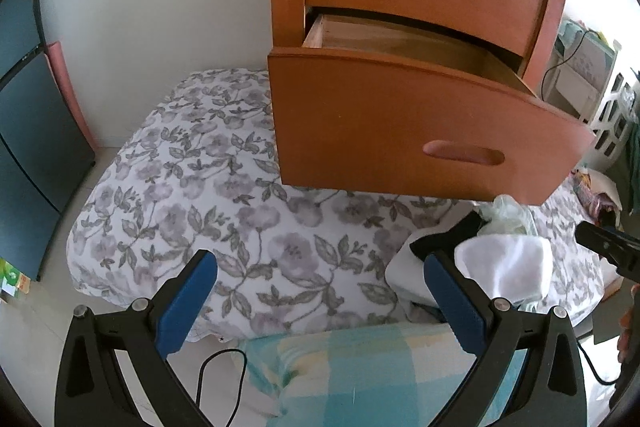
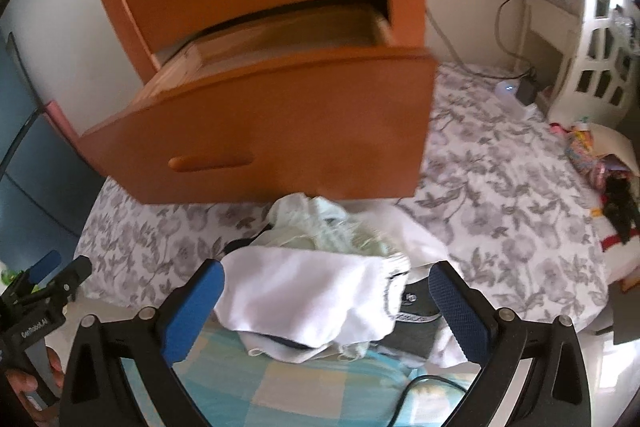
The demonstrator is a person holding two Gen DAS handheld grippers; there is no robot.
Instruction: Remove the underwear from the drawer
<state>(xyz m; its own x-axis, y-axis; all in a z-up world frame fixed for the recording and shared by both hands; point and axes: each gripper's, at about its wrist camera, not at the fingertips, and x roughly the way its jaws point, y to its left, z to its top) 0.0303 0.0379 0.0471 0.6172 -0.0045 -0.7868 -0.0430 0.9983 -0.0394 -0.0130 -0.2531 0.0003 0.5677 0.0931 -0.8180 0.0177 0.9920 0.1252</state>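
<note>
- The right gripper (image 2: 326, 311) has its jaws spread wide and holds nothing; the white underwear (image 2: 304, 291) lies below and between the blue pads (image 2: 192, 311), which do not press it.
- The left gripper (image 1: 320, 307) is also spread wide and empty, over the floral bedding (image 1: 180, 167) with only the checked cloth (image 1: 360, 375) beneath it.
- The underwear lies heaped in a pile (image 2: 328, 267) on the bedding, white piece on top, pale green (image 2: 320, 223) and dark ones under and behind it. The white piece's long axis runs left to right across the right gripper's gap.
- From the left gripper the pile sits off to the right, just past its right finger (image 1: 452, 303), so the right hand is the nearer one.
- Beyond the pile, the lower drawer (image 2: 256, 131) stands pulled out; what shows of its inside looks bare wood.
- Judging from that, the underwear is already out, and any further pick would be forward and up into the drawer.
</note>
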